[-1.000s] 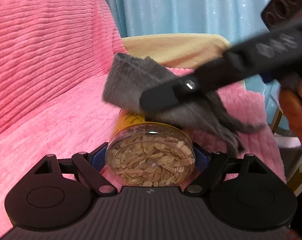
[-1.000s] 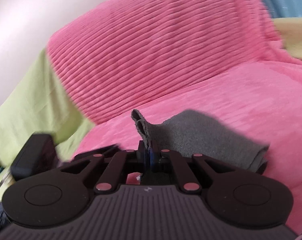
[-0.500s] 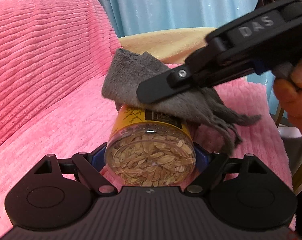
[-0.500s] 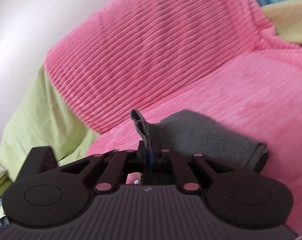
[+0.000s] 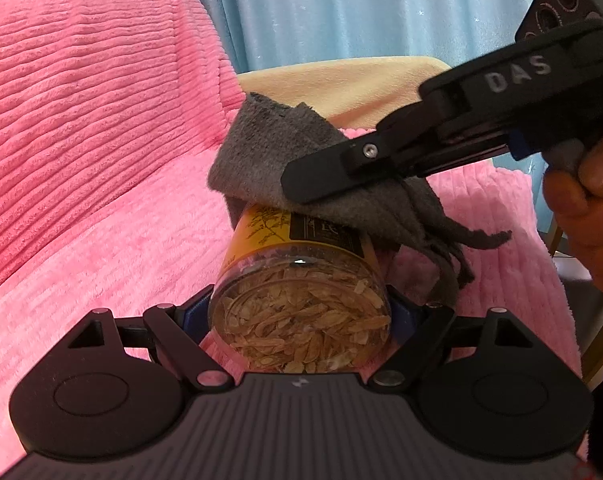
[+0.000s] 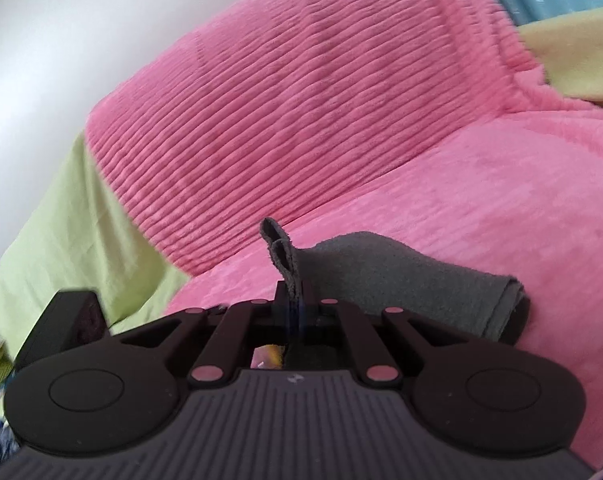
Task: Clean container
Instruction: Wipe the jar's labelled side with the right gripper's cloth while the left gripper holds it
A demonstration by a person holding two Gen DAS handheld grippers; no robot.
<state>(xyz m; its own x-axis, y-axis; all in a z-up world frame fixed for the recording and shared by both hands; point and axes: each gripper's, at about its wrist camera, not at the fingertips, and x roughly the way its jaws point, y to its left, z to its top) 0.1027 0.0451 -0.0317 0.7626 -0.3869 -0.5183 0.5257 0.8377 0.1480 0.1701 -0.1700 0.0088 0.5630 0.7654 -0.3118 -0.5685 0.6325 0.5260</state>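
Note:
A clear round container [image 5: 301, 312] with a yellow label, full of pale dried slices, lies on its side with its bottom toward the left wrist camera. My left gripper [image 5: 301, 316] is shut on it, one finger at each side. A grey cloth [image 5: 261, 156] is draped over the container's top. My right gripper [image 5: 297, 184], held by a hand [image 5: 585, 208], reaches in from the right and presses the cloth onto the container. In the right wrist view the right gripper [image 6: 295, 300] is shut on a fold of the grey cloth [image 6: 401, 276]; the container is almost wholly hidden under it.
A sofa covered in a pink ribbed blanket [image 5: 81, 128] fills the space below and behind. A beige cushion [image 5: 341, 88] and a blue starred curtain [image 5: 341, 8] lie beyond. A light green cover [image 6: 61, 216] lies at the sofa's left, against a white wall [image 6: 61, 40].
The right gripper with the cloth has shifted up and to the right across the container's top. The container stays held in the left gripper.

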